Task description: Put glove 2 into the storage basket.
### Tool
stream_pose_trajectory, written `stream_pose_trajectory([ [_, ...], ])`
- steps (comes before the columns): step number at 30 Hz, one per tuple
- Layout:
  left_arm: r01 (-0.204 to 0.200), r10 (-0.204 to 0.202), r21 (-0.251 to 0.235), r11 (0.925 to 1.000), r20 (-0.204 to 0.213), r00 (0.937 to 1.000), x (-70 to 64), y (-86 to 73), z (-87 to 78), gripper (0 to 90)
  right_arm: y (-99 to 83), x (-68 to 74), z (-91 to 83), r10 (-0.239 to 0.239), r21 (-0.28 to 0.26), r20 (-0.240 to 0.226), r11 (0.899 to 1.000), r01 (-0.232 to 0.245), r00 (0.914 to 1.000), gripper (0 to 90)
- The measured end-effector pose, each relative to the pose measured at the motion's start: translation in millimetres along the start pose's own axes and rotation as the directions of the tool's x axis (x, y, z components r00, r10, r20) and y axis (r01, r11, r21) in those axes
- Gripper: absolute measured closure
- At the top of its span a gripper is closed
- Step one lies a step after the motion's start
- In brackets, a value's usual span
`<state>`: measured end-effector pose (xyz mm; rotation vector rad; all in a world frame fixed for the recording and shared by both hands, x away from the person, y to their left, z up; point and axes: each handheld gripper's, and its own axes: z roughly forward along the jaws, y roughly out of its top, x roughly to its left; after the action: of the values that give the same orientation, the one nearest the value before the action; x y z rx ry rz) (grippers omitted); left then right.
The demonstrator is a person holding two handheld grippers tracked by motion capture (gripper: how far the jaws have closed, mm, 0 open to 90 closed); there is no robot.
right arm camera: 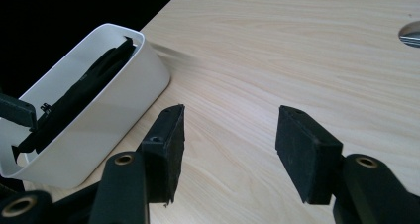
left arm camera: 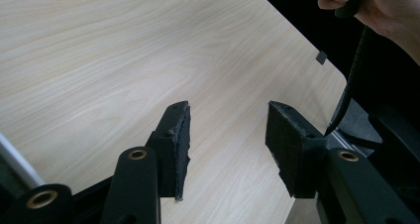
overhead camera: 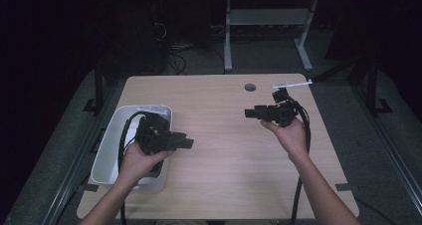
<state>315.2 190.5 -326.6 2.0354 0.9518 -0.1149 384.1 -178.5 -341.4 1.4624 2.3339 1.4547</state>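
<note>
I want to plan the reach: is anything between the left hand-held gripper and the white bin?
Nothing visible blocks it. The left hand-held gripper is open, empty, hovering at the white bin, above its right side. The table beside them is bare.

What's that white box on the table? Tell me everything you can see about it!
The white box is a smooth, open-topped bin with rounded corners; it looks like plastic. It stands upright on the wooden table, at the person's left edge. Something long and black leans inside it; what it is cannot be told. A small pale label lies at its far rim. In the high view the left gripper and the hand holding it are over its near right part; whether they touch it cannot be told.
</note>
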Motion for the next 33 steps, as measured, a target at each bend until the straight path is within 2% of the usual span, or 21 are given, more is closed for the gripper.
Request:
stream_pose_trajectory([
  [33, -0.025, 0.024, 0.022, 0.9995, 0.025, 0.9994, -16.6, 5.7, 27.1, 45.6, -39.1, -29.7, -35.2, 0.045, -0.009, 0.045, 0.999, -0.045, 0.9980, 42.6],
])
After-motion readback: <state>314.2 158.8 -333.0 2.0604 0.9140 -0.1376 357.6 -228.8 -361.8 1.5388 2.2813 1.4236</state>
